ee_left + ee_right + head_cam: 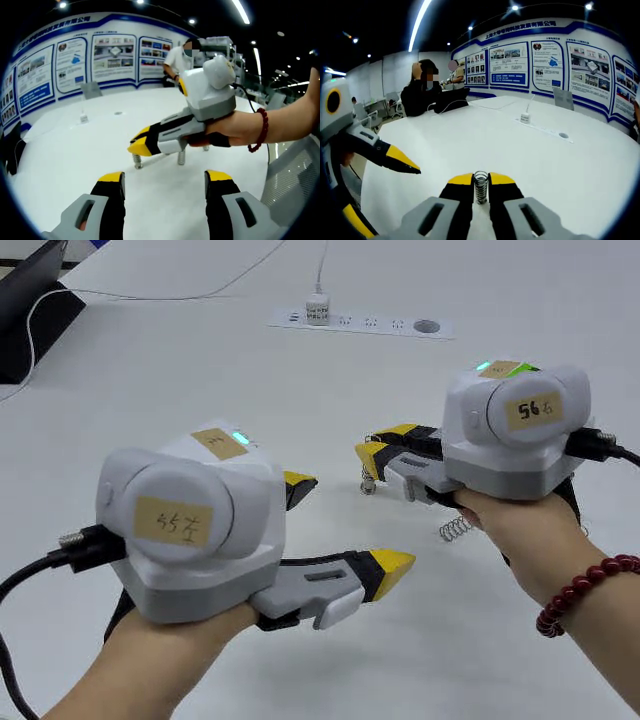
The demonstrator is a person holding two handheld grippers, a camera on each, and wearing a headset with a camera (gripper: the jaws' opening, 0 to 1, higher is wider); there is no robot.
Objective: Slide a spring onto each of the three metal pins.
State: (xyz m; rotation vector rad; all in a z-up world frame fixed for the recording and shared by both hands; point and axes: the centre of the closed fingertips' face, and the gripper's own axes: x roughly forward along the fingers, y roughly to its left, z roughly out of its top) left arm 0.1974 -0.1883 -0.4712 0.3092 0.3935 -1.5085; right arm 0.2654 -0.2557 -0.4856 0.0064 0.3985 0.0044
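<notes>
1. Right hand-held gripper (pixel 480 179): jaws closed on an upright spring (pixel 480 186), pinched between the yellow tips with its long axis vertical.
2. In the left gripper view, same coil seen at 6 o'clock under those tips, foot on the tabletop (pixel 200 370). Judged to be going down over a pin, but the pin is hidden by the coils, so can't confirm.
3. Second upright pin (pixel 181 156) just beside it, at 3 o'clock from the coil in that view. Too small to tell whether bare or already sprung.
4. Left hand-held gripper (pixel 346 521): jaws wide apart, nothing between them, held off the tabletop.
5. Loose spring (pixel 455 528) lying flat, near the person's right hand, long axis roughly 1-to-7 o'clock in the head view.
6. Key relation: from the left tips, loose spring at about 3 o'clock and the pins at about 12 to 1 o'clock. Right side is nearer to both but busy, so the next pick is likely for the left.
7. Step judged: seating one spring, at least one more to go.
8. Room: open white tabletop all round; power strip (pixel 360 322) well apart at 12 o'clock; no edge near the work.
9. Risk: the two sets of tips close together over the pins, loose spring partly tucked under the right hand, so awkward reach-in and a chance of knocking a pin.
</notes>
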